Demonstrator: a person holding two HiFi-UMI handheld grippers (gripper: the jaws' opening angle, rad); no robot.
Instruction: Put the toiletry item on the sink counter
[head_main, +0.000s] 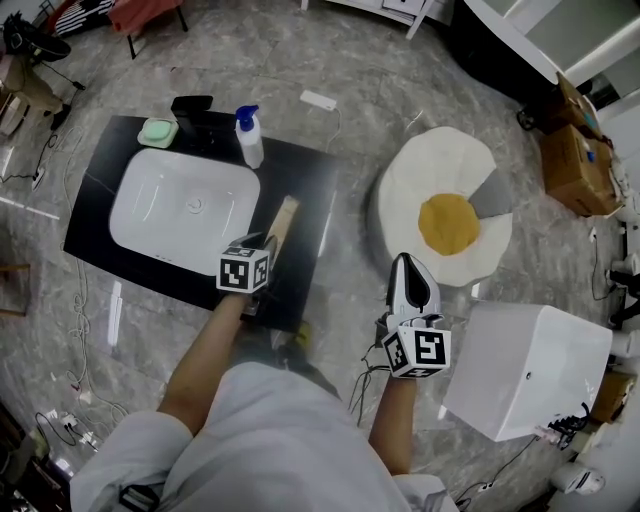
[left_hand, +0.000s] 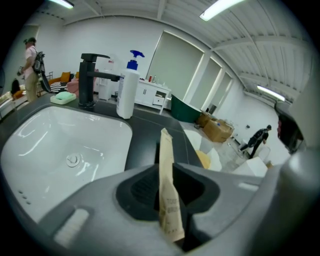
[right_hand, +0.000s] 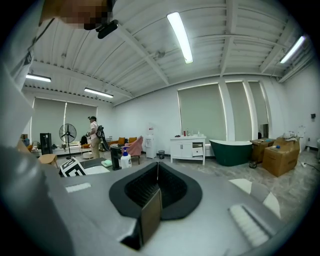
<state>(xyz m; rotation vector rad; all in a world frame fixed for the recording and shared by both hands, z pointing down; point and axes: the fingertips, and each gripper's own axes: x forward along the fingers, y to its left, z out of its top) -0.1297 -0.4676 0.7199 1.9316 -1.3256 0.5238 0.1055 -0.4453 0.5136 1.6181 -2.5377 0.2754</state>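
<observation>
Left gripper (head_main: 266, 243): my jaws are closed down on a tan paper packet (head_main: 283, 221), the toiletry item. In the left gripper view the packet (left_hand: 166, 175) stands on edge between my jaws, pinched thin, and its far end sticks out ahead of the left gripper (left_hand: 169, 202).

Packet position, head view: over the black counter (head_main: 312, 178), just right of the white sink basin (head_main: 185, 208), long axis pointing away from me. I cannot tell whether its far end touches the counter.

At the back of the counter stand a black faucet (head_main: 192, 108), a white pump bottle with a blue head (head_main: 249, 135) and a green soap dish (head_main: 158, 131). The left gripper view shows the same row: faucet (left_hand: 89, 80), bottle (left_hand: 127, 90), dish (left_hand: 63, 98), with the basin (left_hand: 55, 145) in front of them.

Right gripper (head_main: 409, 265): held off the counter, above the floor beside an egg-shaped rug (head_main: 445, 220). In the right gripper view my jaws are pressed together with nothing between them (right_hand: 156, 184).
</observation>
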